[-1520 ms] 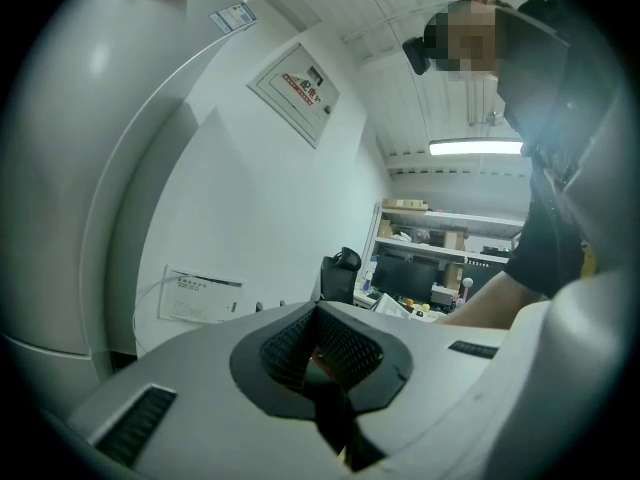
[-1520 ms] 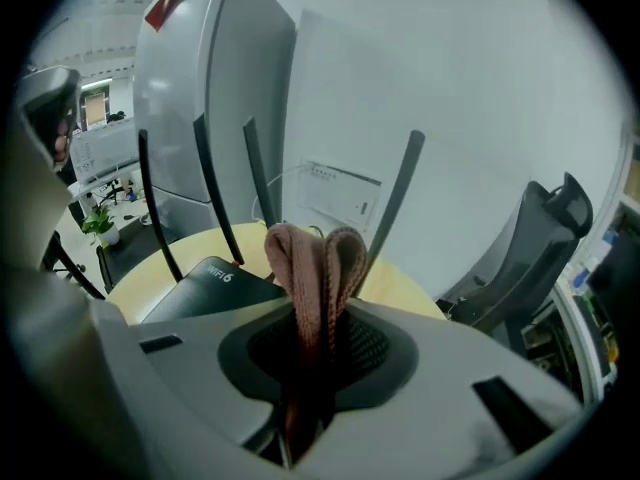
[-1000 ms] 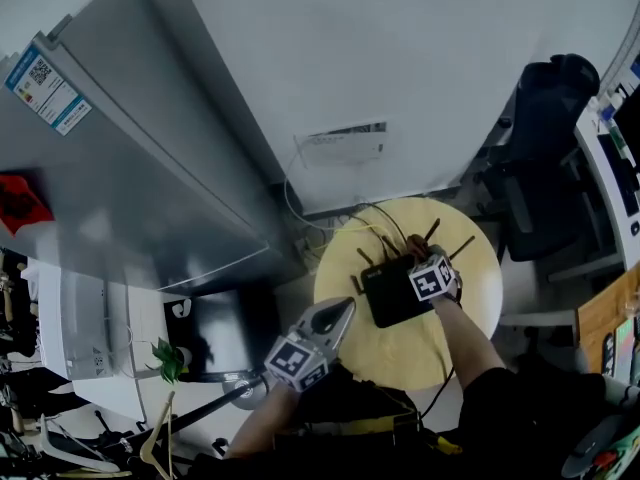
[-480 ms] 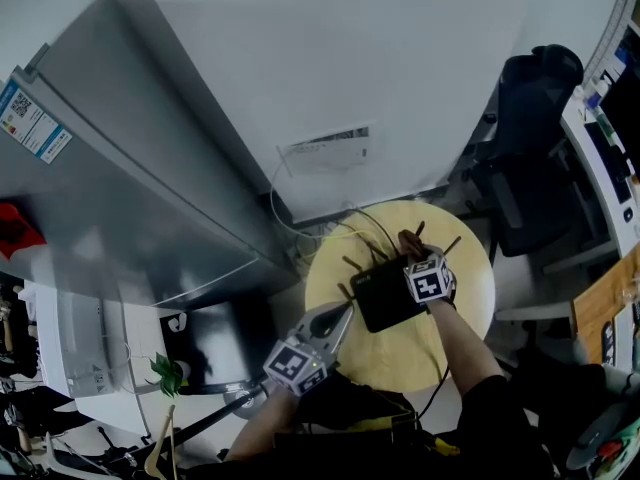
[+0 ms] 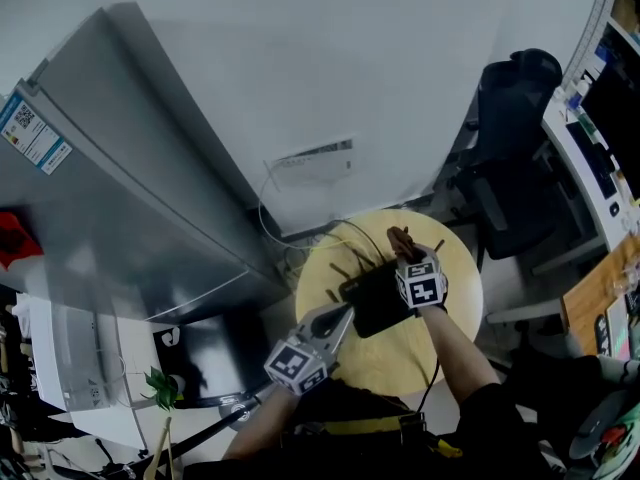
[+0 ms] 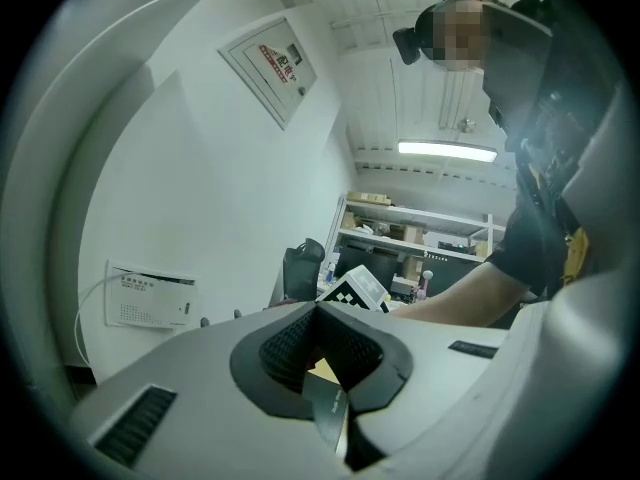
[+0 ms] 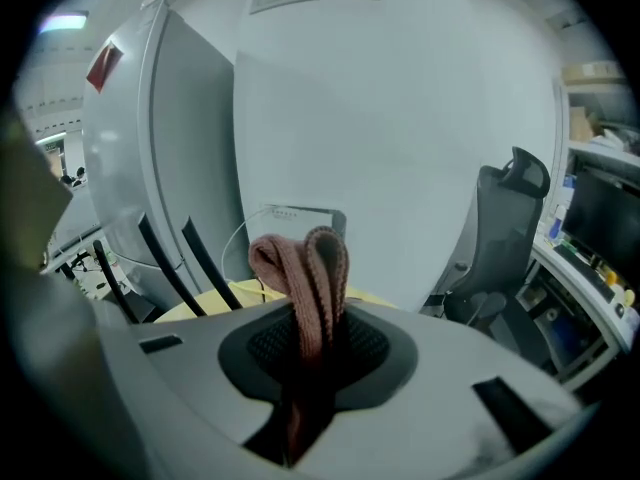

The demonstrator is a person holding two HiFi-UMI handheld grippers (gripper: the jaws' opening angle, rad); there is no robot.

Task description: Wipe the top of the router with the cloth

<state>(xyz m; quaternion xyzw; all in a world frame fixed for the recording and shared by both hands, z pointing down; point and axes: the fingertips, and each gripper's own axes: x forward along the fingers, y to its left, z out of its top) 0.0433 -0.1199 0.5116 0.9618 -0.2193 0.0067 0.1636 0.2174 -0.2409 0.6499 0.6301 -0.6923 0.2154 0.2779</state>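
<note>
An office-like workroom — a black swivel chair [image 5: 512, 158] beside a desk [image 5: 577, 165] with monitors [image 5: 617, 108], shelving [image 6: 420, 230] behind.

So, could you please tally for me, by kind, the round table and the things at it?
Round table: 1
Router: 1
Cloth: 1
Grippers: 2, the left gripper and the right gripper
Total: 5
</note>
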